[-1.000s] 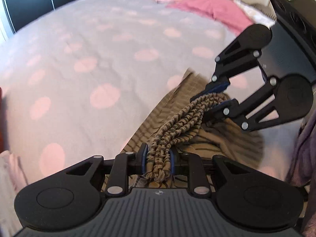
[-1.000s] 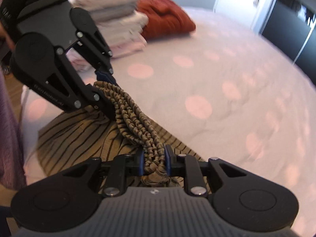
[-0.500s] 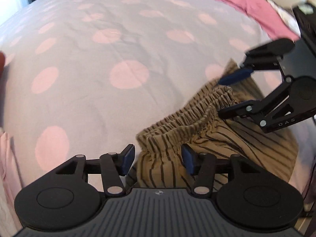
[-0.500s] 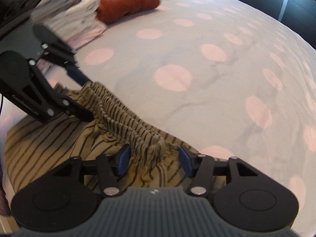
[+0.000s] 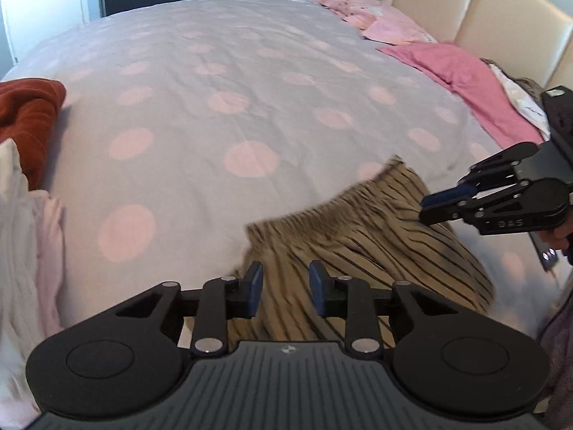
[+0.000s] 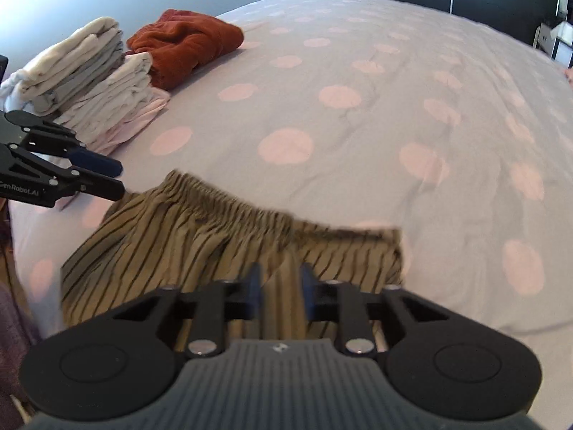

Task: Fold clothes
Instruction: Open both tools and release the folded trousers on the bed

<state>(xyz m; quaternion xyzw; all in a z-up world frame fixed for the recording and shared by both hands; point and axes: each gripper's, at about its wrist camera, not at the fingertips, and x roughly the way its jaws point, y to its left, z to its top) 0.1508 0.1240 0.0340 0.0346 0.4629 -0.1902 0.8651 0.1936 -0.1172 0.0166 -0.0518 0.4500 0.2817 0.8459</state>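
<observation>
Both tongs (image 5: 283, 288) (image 6: 278, 292) angled down, closing, above striped shorts (image 6: 200, 236)

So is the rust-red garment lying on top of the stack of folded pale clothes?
No, the rust-red garment lies on the bedspread beside the pale stacks.

Both views are bright with soft, even daylight, and the bedspread (image 5: 222, 82) shows only faint shadows in its creases. A white glare burns out the far doorway in the left wrist view. Fisheye distortion bulges the bed into a dome and darkens the corners. Motion blur smears the striped shorts (image 6: 200, 240), most of all along their waistband and far corner. The folded pile (image 6: 93, 82) and headboard (image 5: 494, 21) stay fairly sharp.
</observation>
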